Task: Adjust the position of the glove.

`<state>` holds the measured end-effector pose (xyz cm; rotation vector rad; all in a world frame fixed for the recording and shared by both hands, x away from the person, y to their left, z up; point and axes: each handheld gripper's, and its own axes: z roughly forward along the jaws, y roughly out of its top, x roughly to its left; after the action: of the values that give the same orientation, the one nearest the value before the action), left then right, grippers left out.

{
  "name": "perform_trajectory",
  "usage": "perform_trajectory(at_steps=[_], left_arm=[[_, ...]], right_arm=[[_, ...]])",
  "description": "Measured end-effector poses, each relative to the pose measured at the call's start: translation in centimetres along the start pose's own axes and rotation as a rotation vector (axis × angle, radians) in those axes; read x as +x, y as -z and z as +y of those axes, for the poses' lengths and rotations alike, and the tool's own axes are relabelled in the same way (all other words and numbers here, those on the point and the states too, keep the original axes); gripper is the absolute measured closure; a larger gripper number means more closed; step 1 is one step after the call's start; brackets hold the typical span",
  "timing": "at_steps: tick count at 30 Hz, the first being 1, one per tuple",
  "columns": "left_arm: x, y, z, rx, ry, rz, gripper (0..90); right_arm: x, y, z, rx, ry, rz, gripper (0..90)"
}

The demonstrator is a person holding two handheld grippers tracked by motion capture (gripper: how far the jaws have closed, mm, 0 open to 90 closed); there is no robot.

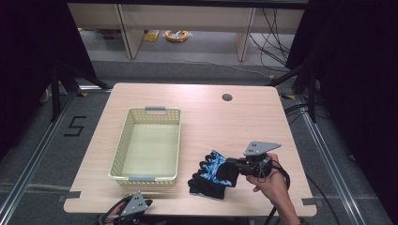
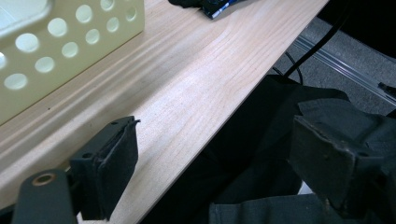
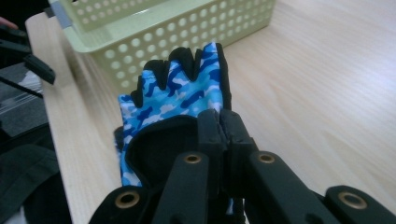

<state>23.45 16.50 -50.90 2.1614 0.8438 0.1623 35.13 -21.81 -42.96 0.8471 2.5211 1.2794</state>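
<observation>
A blue camouflage glove with black fingers lies near the table's front right, partly over a second, black glove. My right gripper, held in a hand, is shut on the cuff edge of the blue glove; in the right gripper view its jaws press together on the fabric. A pale yellow perforated basket stands empty left of the gloves. My left gripper rests at the table's front edge below the basket, its jaws wide open with nothing between them.
The basket wall is close on the left gripper's left, and the gloves lie farther along the table. A round cable hole sits at the table's back right. Bare wood stretches behind and to the right of the gloves.
</observation>
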Motion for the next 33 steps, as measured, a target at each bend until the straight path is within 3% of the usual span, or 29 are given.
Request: perform_trajectory(at_steps=[1,3,6,7,8,9,11,12,13,18,21,22,23,26,28,29,32,33], left_arm=[[0.0,0.0,0.0,0.003,-0.004,-0.001,15.7],[0.1,0.0,0.0,0.004,-0.004,0.001,15.7],[0.0,0.0,0.0,-0.002,0.002,-0.004,15.7],[0.2,0.1,0.1,0.005,-0.032,-0.001,15.7],[0.0,0.0,0.0,0.001,-0.004,-0.001,15.7],[0.0,0.0,0.0,0.0,-0.002,-0.003,15.7],[-0.1,0.0,0.0,-0.008,0.009,-0.006,15.7],[0.1,0.1,0.0,0.004,-0.026,-0.001,15.7],[0.1,0.1,0.1,0.003,-0.03,0.0,15.7],[0.1,0.0,0.0,-0.002,-0.031,0.002,15.7],[0.1,0.0,0.0,0.006,-0.031,-0.002,15.7],[-0.2,-0.1,0.0,-0.022,0.002,-0.011,15.7],[-0.2,-0.1,0.0,-0.021,0.001,-0.01,15.7],[-0.1,-0.1,0.0,-0.011,-0.008,-0.009,15.7],[-0.2,-0.2,0.0,-0.018,0.001,-0.012,15.7],[-0.1,0.0,0.0,0.008,-0.008,-0.007,15.7],[-0.1,-0.1,0.0,0.007,-0.007,-0.006,15.7],[-0.3,-0.2,0.0,-0.007,0.011,-0.016,15.7]], right_arm=[[0.4,-0.8,0.1,0.007,0.022,0.022,88.7],[0.9,-1.2,0.0,0.022,0.003,0.038,88.7],[1.2,-1.9,0.0,0.037,0.019,0.054,88.7],[1.5,-2.5,-0.1,0.044,0.02,0.076,88.7],[1.6,-2.6,-0.1,0.053,0.02,0.091,88.7],[1.7,-2.9,-0.2,0.056,0.022,0.101,88.7],[1.9,-3.2,-0.3,0.064,0.024,0.094,88.7],[2.1,-3.4,-0.3,0.069,0.017,0.098,88.7],[2.1,-3.6,-0.4,0.079,0.017,0.107,88.7],[2.1,-4.2,-0.8,0.102,-0.011,0.114,88.7],[1.7,-4.4,-1.0,0.103,0.006,0.114,88.7],[1.6,-4.6,-1.1,0.105,0.003,0.116,88.7],[1.6,-4.5,-1.2,0.116,-0.019,0.116,88.7],[1.0,-5.0,-1.4,0.119,0.0,0.124,88.6],[0.7,-5.3,-1.6,0.14,-0.014,0.123,88.6],[0.6,-5.5,-1.7,0.139,-0.007,0.112,88.6],[0.5,-6.0,-1.9,0.156,-0.012,0.111,88.5],[0.4,-6.4,-2.1,0.172,-0.013,0.105,88.3]])
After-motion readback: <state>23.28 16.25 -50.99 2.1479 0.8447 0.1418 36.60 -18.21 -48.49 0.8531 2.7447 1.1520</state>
